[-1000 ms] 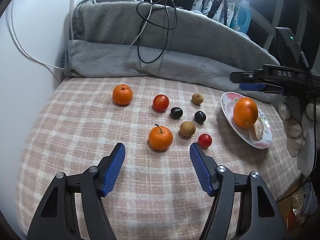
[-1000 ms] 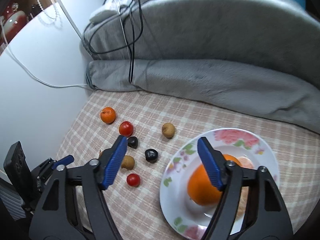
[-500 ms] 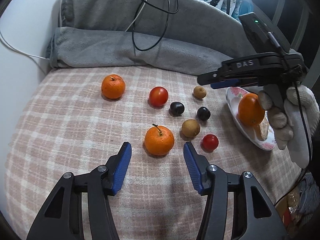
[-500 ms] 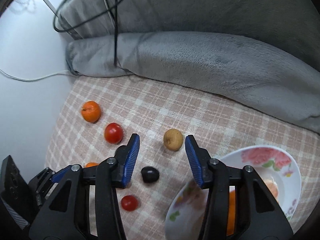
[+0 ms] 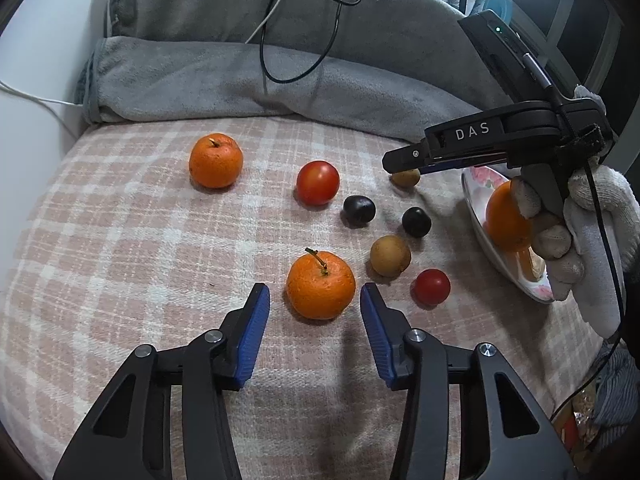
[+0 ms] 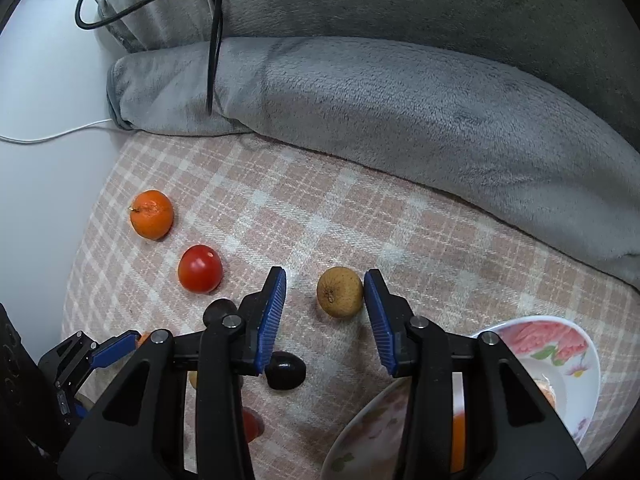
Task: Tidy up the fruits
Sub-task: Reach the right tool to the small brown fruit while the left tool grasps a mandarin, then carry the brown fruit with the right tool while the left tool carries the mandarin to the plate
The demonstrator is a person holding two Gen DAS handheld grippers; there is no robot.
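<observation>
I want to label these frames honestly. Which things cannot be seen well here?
- Plate contents, right wrist view: the right gripper covers most of them.
- Pale item under the orange, left wrist view: gloved hand hides it.
- Small red fruit, right wrist view: mostly behind the gripper finger.

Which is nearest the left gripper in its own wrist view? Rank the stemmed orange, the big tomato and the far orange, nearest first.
From the left gripper:
1. Stemmed orange, right between its open fingertips.
2. Big tomato, farther back, about centre.
3. Far orange, back left, near the grey blanket.
</observation>
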